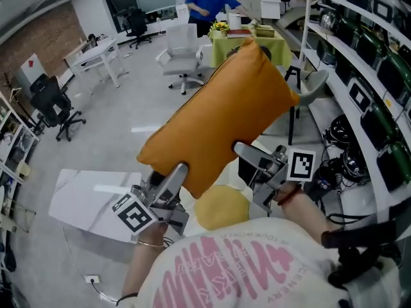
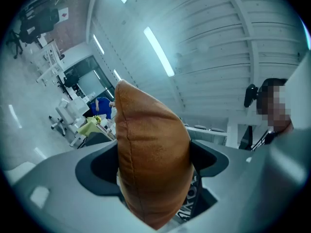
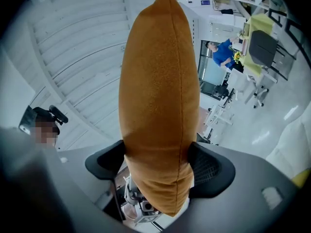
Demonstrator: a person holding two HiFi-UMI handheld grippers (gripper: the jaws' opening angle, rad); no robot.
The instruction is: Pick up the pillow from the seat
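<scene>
An orange pillow (image 1: pixel 218 114) hangs tilted in the air in front of me, held from below by both grippers. My left gripper (image 1: pixel 176 172) grips its lower left edge and my right gripper (image 1: pixel 241 149) grips its lower right edge. In the left gripper view the pillow (image 2: pixel 150 154) fills the gap between the dark pads (image 2: pixel 99 166), which press into its sides. In the right gripper view the pillow (image 3: pixel 158 96) is likewise squeezed between the pads (image 3: pixel 209 169). A yellow rounded seat (image 1: pixel 221 209) shows below the pillow, apart from it.
A white sheet-covered surface (image 1: pixel 90 201) lies at the lower left. Shelves with equipment and cables (image 1: pixel 379 76) run along the right. A white office chair (image 1: pixel 183 53), a grey chair (image 1: pixel 311 85) and a person in blue (image 1: pixel 209 2) are farther back.
</scene>
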